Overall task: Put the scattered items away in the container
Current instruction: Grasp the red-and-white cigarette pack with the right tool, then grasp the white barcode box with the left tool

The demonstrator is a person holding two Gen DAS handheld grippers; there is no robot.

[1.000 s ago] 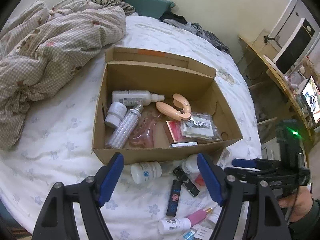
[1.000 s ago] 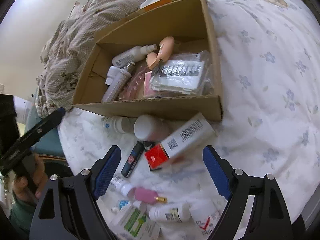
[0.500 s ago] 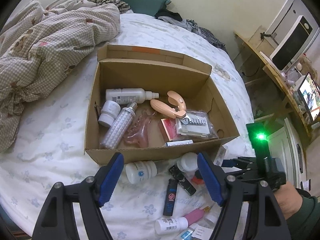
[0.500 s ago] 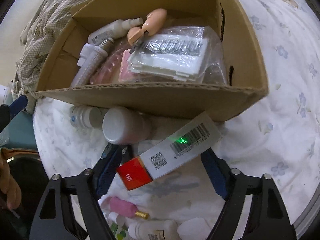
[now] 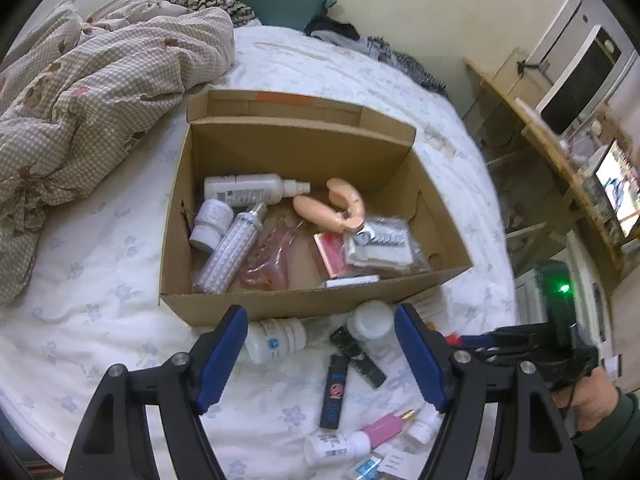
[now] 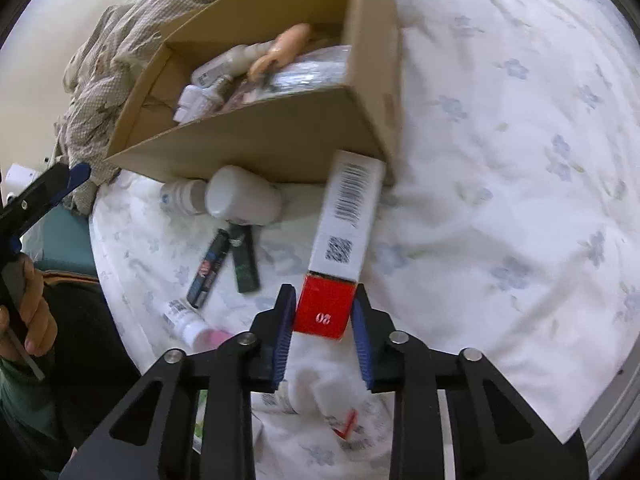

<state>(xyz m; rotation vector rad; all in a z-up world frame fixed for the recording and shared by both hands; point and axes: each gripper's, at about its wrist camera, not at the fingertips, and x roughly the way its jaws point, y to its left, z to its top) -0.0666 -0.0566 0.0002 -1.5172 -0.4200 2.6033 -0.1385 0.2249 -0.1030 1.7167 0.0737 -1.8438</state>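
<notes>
Since the earlier frames the right gripper (image 6: 322, 330) had gone from wide open above the long white carton with a red end and barcode (image 6: 346, 216) to clamped on that red end, the blue pads (image 6: 283, 330) pressed against both sides. From the fingers the carton's long axis ran straight ahead, and its far white end sat at the near right corner of the open brown cardboard box (image 6: 280, 148), seemingly just touching the wall there. By that reading the right hand was the nearer one for this piece, and the carton would need to rise over the box's near wall before going in. Inside the box already lay a white spray bottle (image 5: 248, 189), a clear studded bottle (image 5: 234, 254), a peach-coloured clipper (image 5: 332, 210) and a bagged white packet (image 5: 380, 242), with bare floor left toward the back wall. The left gripper (image 5: 320, 360) hung with its fingers well apart above the bed's near edge, holding nothing. Still on the flowered white bedsheet (image 6: 520, 160), along the box's near wall, were a white round pill bottle (image 6: 244, 200), a second white bottle with a blue mark (image 5: 276, 340), a black lighter (image 5: 334, 394), a dark flat stick (image 5: 356, 358) and a pink-capped tube (image 5: 360, 438)
</notes>
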